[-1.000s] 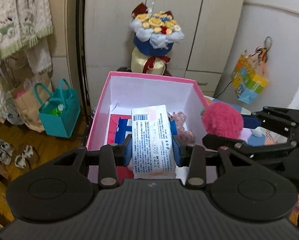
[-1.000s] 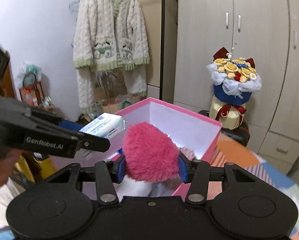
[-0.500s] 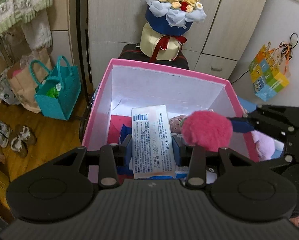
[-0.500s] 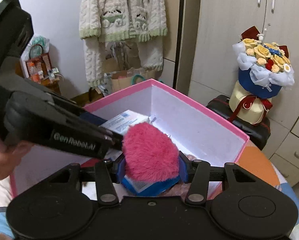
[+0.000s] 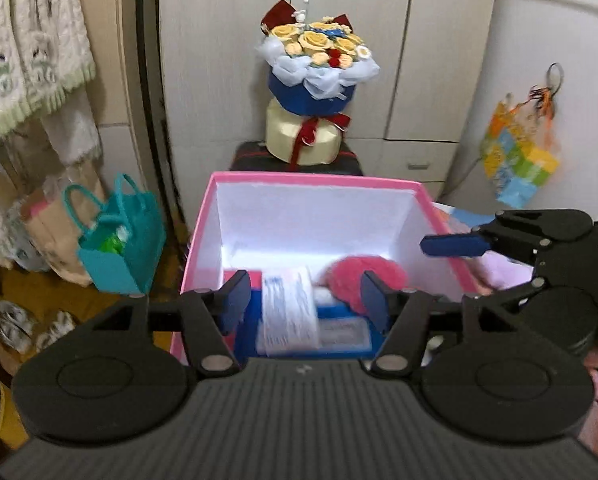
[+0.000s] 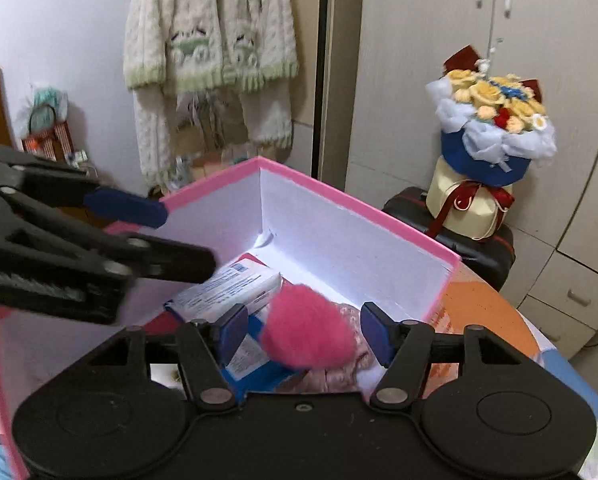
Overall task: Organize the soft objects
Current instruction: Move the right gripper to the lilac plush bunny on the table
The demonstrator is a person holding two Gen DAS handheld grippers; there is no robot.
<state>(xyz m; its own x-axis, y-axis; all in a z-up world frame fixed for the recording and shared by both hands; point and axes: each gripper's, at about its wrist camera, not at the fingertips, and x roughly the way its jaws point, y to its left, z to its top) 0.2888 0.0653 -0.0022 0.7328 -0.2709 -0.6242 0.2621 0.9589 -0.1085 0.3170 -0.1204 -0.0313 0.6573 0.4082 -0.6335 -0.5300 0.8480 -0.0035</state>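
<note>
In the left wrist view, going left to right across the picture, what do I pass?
Hanging knit cardigan → teal tote bag → white tissue pack in the pink box → pink pompom → right gripper, open → colourful gift bag on the wall.

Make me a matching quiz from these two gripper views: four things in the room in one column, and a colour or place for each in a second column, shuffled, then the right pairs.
Things:
1. fluffy pompom
2. tissue pack
3. handbag
4. flower bouquet

Colour or place:
A. teal, on the floor left of the pink box
B. behind the box, on a dark case
C. pink, in the box between the open right gripper's fingers
D. white with blue print, in the box between the open left gripper's fingers

Pairs: 1-C, 2-D, 3-A, 4-B
</note>
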